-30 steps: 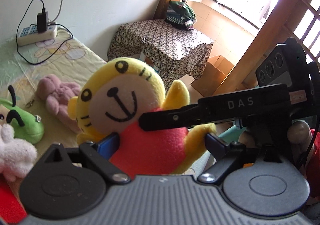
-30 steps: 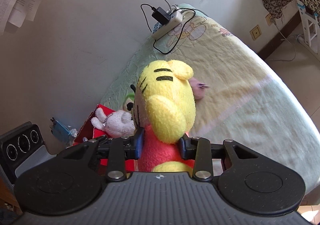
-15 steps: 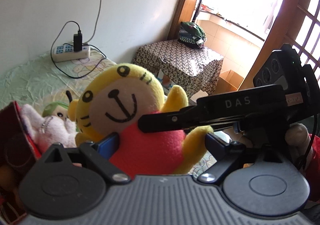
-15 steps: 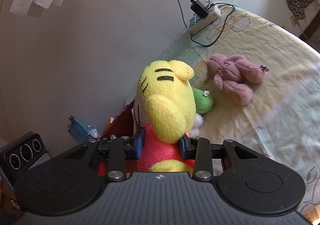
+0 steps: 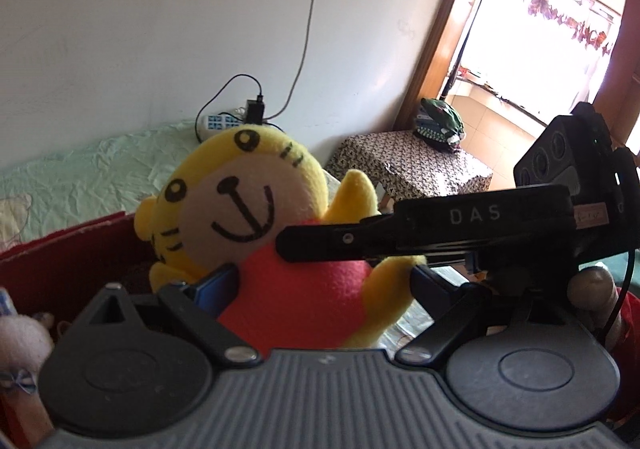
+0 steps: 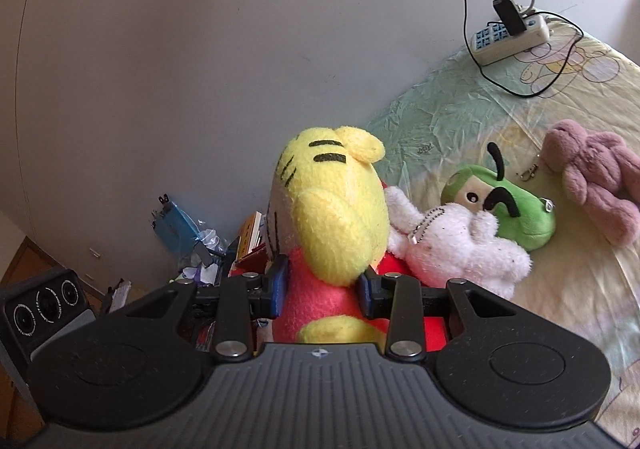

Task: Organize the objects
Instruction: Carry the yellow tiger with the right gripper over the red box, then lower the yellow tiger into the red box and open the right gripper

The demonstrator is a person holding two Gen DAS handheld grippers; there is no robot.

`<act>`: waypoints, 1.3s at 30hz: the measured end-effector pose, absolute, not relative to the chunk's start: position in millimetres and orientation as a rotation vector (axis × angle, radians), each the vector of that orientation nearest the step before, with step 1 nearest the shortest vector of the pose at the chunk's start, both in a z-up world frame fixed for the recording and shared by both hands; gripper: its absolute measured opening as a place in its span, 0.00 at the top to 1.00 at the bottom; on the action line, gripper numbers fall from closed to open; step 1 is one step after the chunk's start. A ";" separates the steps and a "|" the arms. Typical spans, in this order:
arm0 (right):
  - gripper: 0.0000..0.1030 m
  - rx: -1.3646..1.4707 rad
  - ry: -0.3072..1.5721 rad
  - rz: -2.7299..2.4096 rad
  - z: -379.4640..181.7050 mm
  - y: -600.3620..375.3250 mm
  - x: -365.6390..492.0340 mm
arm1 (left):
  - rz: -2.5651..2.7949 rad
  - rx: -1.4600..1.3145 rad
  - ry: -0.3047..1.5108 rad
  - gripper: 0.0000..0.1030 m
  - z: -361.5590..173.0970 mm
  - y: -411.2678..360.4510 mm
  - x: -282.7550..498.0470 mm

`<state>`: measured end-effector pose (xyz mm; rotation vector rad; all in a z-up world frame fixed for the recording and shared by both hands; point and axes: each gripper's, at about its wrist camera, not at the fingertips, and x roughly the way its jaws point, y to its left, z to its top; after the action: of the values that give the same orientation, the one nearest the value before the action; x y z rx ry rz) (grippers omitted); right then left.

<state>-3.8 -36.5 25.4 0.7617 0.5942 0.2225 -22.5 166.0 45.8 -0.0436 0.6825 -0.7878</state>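
Both the left gripper (image 5: 320, 281) and the right gripper (image 6: 322, 289) squeeze the yellow tiger toy (image 6: 332, 225) by its red belly, above the red box (image 5: 60, 261). Behind lie a white bunny (image 6: 452, 249), a green toy (image 6: 516, 209) and a pink toy (image 6: 592, 189) on the bed (image 6: 460, 109).

Pale green bed (image 6: 460, 117) — power strip (image 6: 510, 35), green plush (image 6: 516, 209), mauve plush (image 6: 592, 181)

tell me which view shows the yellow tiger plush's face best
The left wrist view: the yellow tiger plush faces that camera, eyes, nose and smile all visible. The right wrist view shows only its side and the striped back of its head.
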 end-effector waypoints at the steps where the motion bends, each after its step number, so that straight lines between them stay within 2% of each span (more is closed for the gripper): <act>1: 0.64 0.746 0.598 0.219 25.0 -31.1 2.0 | -0.780 -0.057 0.688 0.11 44.3 172.6 -18.0; 8: 0.64 0.641 0.639 0.144 16.7 -1.2 33.2 | -0.745 -0.132 0.753 0.10 25.3 204.9 13.5; 12: 0.64 0.553 0.661 0.111 16.5 14.0 43.7 | -0.733 -0.179 0.780 0.06 15.5 218.3 22.9; 28: 0.65 0.453 0.779 0.060 -12.4 38.0 70.4 | -0.672 -0.166 0.861 0.06 -12.6 235.7 36.7; 34: 0.63 0.420 0.760 0.061 -15.2 44.1 70.4 | -0.662 -0.167 0.909 0.06 -27.6 231.1 42.9; 39: 0.59 0.452 0.741 0.062 -12.7 38.0 66.2 | -0.644 -0.152 0.927 0.02 -29.2 227.3 45.9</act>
<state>66.2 38.0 -12.7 0.4516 0.7408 0.0618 45.9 227.3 -29.2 -0.1522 0.9269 -0.6440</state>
